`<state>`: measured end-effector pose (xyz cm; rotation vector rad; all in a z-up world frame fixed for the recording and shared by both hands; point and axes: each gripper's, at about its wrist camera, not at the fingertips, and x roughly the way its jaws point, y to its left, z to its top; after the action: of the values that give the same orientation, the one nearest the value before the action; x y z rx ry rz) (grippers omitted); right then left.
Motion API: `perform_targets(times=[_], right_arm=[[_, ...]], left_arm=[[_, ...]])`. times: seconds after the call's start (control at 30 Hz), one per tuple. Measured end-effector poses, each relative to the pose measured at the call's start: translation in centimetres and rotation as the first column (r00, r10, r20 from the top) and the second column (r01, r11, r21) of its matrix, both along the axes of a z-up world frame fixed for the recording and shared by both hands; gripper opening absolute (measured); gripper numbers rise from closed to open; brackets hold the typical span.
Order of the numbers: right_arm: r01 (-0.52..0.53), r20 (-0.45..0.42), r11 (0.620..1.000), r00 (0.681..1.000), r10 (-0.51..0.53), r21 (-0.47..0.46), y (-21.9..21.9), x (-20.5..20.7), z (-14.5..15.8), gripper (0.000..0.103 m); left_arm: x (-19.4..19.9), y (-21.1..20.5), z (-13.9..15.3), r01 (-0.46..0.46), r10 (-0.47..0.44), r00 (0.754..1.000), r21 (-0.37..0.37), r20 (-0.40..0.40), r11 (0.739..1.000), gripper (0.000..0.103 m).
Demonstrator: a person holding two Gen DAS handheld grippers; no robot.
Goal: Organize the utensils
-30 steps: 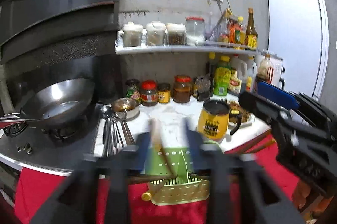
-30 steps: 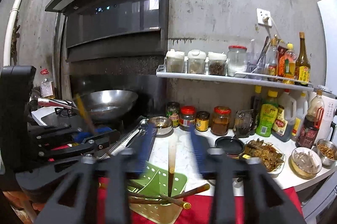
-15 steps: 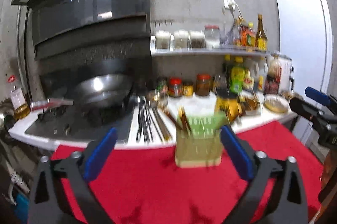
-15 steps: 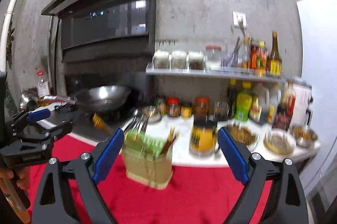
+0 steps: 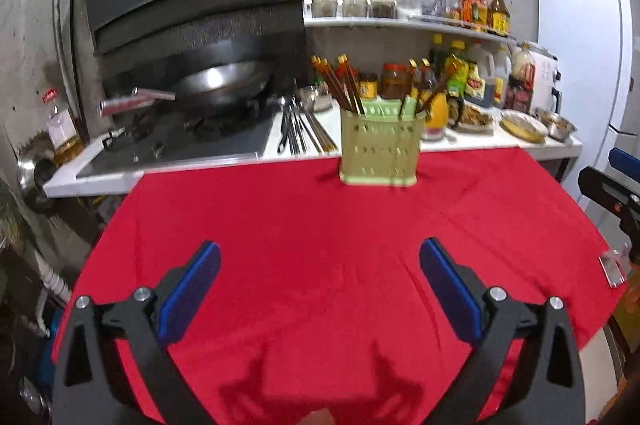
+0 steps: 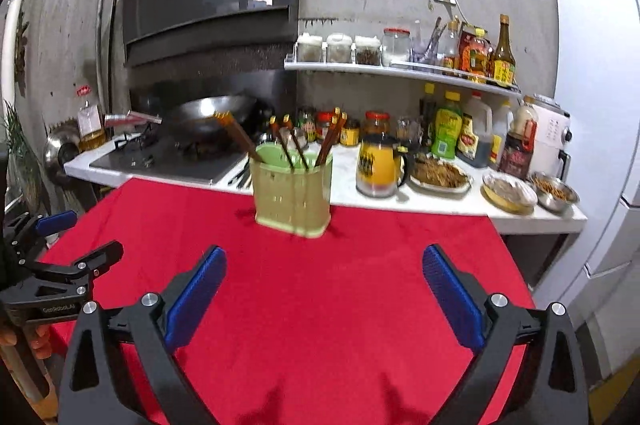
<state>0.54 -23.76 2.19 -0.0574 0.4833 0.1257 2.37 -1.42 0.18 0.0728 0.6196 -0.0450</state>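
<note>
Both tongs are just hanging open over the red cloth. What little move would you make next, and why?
Probably reach the left tongs toward the metal utensils lying loose on the counter beside the stove. The holder stands upright with chopsticks in it, and both the left and right tongs are open and hold nothing.

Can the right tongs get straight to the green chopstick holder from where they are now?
Probably yes. The right tongs are open and empty, and only bare red cloth lies between them and the green holder, which stands upright near the cloth's far edge with chopsticks sticking out of it.
</note>
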Motion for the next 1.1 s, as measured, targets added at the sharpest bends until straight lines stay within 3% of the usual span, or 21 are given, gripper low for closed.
perform_targets(times=[0.13, 0.4, 1.1], right_arm=[[0.030, -0.035, 0.999, 0.999, -0.031, -0.025, 0.1, -2.3, -1.0, 0.097], [0.076, -0.040, 0.997, 0.996, -0.077, -0.024, -1.0, -4.5, -1.3, 0.097], [0.090, -0.066, 0.996, 0.994, -0.090, -0.013, -1.8, -3.2, -2.0, 0.097]], left_arm=[[-2.2, 0.3, -0.3, -0.002, 0.000, 1.000, -0.044, -0.027, 0.999, 0.097], [-3.5, 0.6, -0.3, -0.008, 0.005, 0.998, -0.051, -0.057, 0.999, 0.097], [-2.2, 0.9, -0.9, -0.014, 0.011, 0.997, -0.032, -0.078, 0.999, 0.097]])
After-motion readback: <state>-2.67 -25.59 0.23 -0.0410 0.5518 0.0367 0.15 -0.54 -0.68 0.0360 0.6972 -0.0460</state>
